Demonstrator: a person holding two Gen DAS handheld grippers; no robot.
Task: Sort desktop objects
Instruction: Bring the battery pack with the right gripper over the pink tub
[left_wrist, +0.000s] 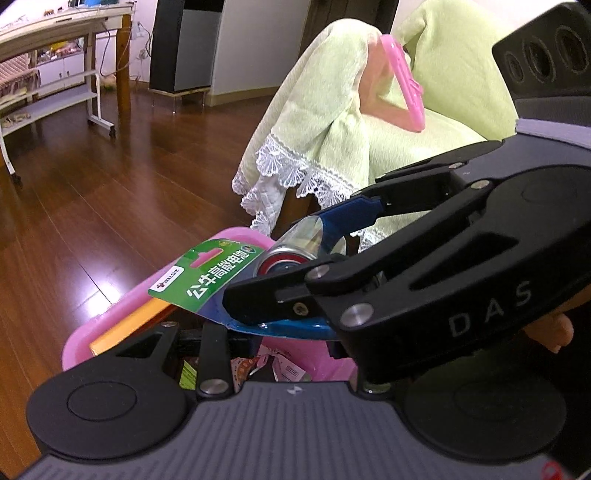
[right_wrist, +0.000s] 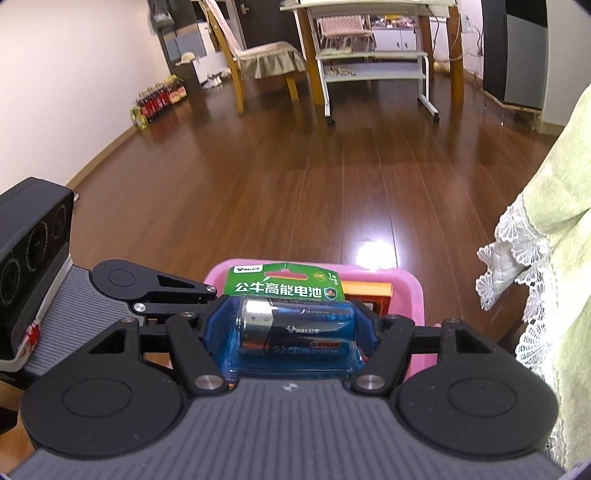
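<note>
Right gripper (right_wrist: 288, 332): my two fingers are closed in on the battery pack (right_wrist: 291, 325), one on each side of its clear blister, and they carry it off any surface.
Left gripper (left_wrist: 207, 343): it sits low and near, under the pack. Only one of its fingers is plain in its own view and the other is hidden behind my right gripper, so I cannot tell how wide it stands; it looks to hold nothing.
Battery pack: a single large cell under a clear bubble, on a card with a green top and a hang slot. From the left camera the card (left_wrist: 207, 273) tilts and juts out to the left past my right fingers.
Pink bin (right_wrist: 402, 284): it lies just below and beyond the pack, at the far edge of my reach. An orange box (right_wrist: 365, 290) already lies inside near the far wall, and some printed packets (left_wrist: 280, 365) lie at the bottom.
Surroundings: a wooden floor (right_wrist: 295, 184) stretches far ahead; a chair with a pale green cover (left_wrist: 332, 110) stands to the right, a pink hanger (left_wrist: 402, 81) hooked on it.
Step in hand: I judge this to be the carry-and-drop stage, with the pack held over the bin.
Next move: lower the pack into a free part of the bin, clear of the orange box, then spread my right fingers to let go. My left gripper is close underneath and should stay out of the way.
</note>
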